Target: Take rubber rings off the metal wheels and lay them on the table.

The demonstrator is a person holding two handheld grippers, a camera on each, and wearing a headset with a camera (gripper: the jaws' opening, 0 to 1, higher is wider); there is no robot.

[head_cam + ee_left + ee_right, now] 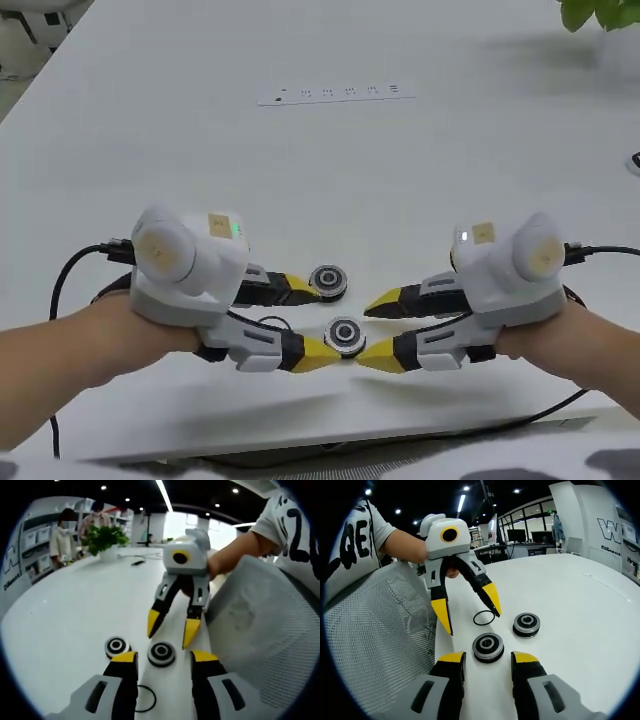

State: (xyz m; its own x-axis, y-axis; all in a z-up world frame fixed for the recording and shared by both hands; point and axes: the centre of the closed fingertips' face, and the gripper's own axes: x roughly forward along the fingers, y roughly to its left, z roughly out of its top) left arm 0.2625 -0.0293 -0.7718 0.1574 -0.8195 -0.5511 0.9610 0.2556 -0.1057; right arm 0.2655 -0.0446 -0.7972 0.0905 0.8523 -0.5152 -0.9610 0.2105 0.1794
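Head view: left tool and right tool, jaws apart, flank the near wheel on the desk; a loose rubber ring lies partly hidden behind the left tool.

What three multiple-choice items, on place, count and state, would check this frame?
1. Where is the loose rubber ring? A on a wheel; B in the right jaws; C on the table by the left hand-held gripper.
2. How many metal wheels? A one; B two; C four.
3. The jaws are: A both pairs open; B both pairs shut; C one pair shut.
Key: C, it lies flat near those jaws; B, near wheel and far wheel; A, the right hand-held gripper and the left both show gaps.
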